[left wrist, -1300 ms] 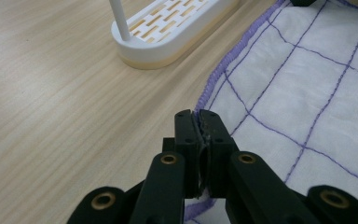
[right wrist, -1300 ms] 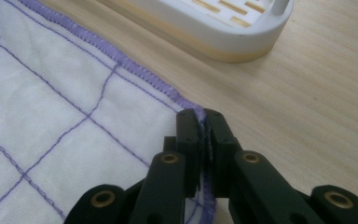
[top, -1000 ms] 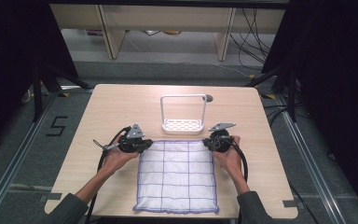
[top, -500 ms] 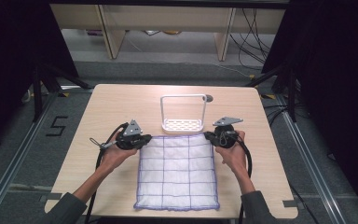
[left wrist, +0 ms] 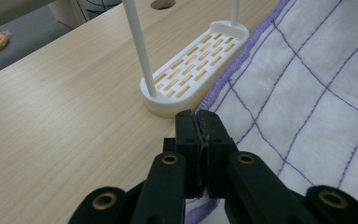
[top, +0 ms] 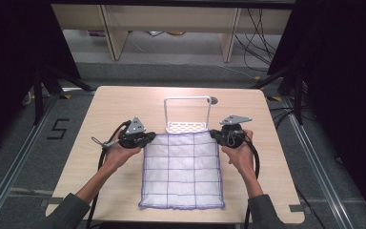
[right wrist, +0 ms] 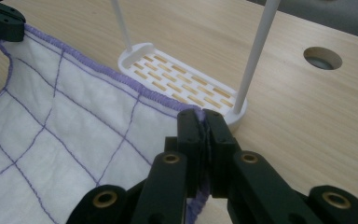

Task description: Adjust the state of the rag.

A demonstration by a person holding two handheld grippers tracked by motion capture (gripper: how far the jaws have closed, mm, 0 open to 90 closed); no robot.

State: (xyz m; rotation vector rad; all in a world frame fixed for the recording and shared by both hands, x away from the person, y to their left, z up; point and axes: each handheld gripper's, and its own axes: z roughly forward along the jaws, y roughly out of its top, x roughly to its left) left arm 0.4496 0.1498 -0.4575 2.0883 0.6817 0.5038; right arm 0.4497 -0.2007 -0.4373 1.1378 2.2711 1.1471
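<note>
Two corners of the cloth [top: 181, 171] are pinched in our clamped left gripper [left wrist: 200, 122] and right gripper [right wrist: 204, 120] (one each), its far edge just short of the rack [top: 187, 127], the rest trailing toward us on the table [top: 124, 102].

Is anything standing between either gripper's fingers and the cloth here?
Nothing visible does. The left gripper and right gripper are each shut on a far corner of the cloth. The white rack stands just beyond the cloth's far edge, not between fingers and fabric.
</note>
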